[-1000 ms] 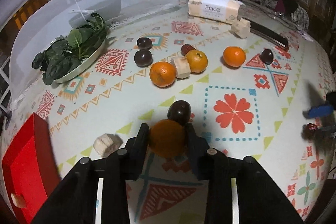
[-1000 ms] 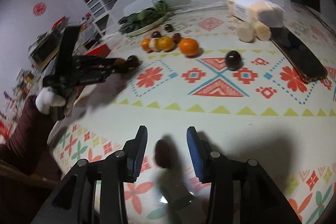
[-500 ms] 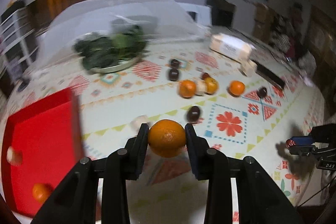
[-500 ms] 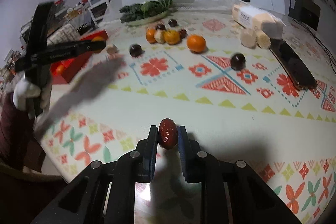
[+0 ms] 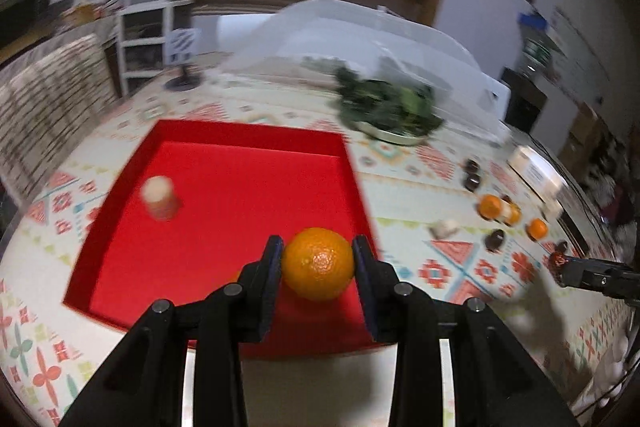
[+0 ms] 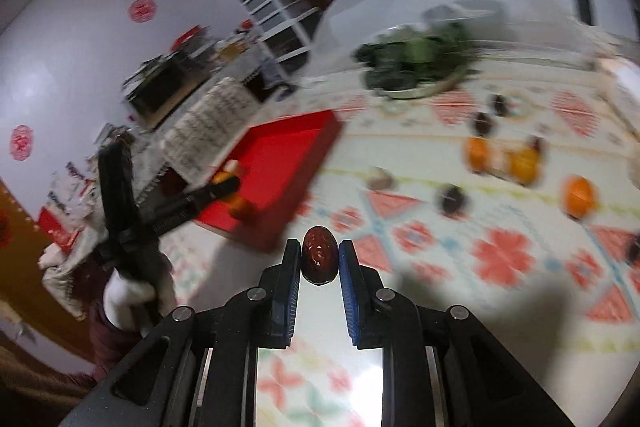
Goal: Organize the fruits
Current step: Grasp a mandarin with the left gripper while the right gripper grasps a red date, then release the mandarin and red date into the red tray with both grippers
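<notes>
- Midway, as we judge it: our left hand-held gripper (image 5: 318,263) is clamped on an orange (image 5: 318,263), held above the near right corner of the red tray (image 5: 224,151).
- Our right hand-held gripper (image 6: 319,261) is clamped on a dark red date (image 6: 319,260), carried over the surface (image 6: 460,311) just short of the red tray's near corner.
- Inside the red tray lies a pale cylinder-shaped piece (image 5: 158,195), possibly banana; the right wrist view also shows a small orange fruit (image 6: 240,207) there, so some sorting looks done.
- Left to gather, to the right of the red tray: three oranges (image 5: 490,206), several dark fruits (image 5: 495,239) and a pale chunk (image 5: 444,229), all loose on the surface.
- Beyond the red tray's far right corner, a plate of leafy greens (image 5: 386,105) sits at the edge of a clear dome cover (image 5: 360,39); a white tissue pack (image 5: 534,171) lies farther right.
- Nothing blocks the drop into the red tray; we judge the only concern to be the two hand-held grippers crowding its near corner.
</notes>
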The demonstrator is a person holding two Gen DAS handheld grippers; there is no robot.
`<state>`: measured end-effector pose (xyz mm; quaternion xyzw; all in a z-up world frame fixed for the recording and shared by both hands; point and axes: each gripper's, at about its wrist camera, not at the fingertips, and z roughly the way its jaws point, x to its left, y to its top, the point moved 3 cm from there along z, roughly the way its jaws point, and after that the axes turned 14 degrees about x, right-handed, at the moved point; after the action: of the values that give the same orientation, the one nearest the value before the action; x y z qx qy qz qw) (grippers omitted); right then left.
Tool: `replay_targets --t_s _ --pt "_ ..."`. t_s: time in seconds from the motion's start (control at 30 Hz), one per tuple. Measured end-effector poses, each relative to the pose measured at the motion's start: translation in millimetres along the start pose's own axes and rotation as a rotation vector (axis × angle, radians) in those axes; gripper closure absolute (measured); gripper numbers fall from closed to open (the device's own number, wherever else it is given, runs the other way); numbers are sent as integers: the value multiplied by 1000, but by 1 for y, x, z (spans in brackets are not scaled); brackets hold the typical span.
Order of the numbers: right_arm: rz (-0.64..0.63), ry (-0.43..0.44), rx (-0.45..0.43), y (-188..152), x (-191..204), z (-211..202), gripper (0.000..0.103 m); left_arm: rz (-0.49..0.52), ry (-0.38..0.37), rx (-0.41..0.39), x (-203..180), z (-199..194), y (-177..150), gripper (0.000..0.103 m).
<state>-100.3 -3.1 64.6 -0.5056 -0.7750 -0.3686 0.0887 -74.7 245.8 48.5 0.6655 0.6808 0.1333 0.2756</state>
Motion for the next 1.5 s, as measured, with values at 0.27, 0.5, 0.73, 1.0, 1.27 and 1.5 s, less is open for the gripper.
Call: replay_targets --t_s 0.27,0.5,0.73,1.0,1.27,1.5 --pt "-76 67 117 58 59 100 82 -97 87 23 54 7 3 69" --pt "-120 2 170 77 77 153 82 -153 150 22 79 6 1 67" --pt "-126 -72 161 90 77 172 78 -149 205 -8 73 -3 1 43" --pt "-159 -125 69 86 85 139 43 -133 227 -25 55 -15 -1 31" --pt "-120 -196 -73 70 61 73 24 -59 202 -28 11 -23 -6 26" --pt "-88 -400 -262 33 23 -8 1 28 179 -19 -35 -20 -9 26"
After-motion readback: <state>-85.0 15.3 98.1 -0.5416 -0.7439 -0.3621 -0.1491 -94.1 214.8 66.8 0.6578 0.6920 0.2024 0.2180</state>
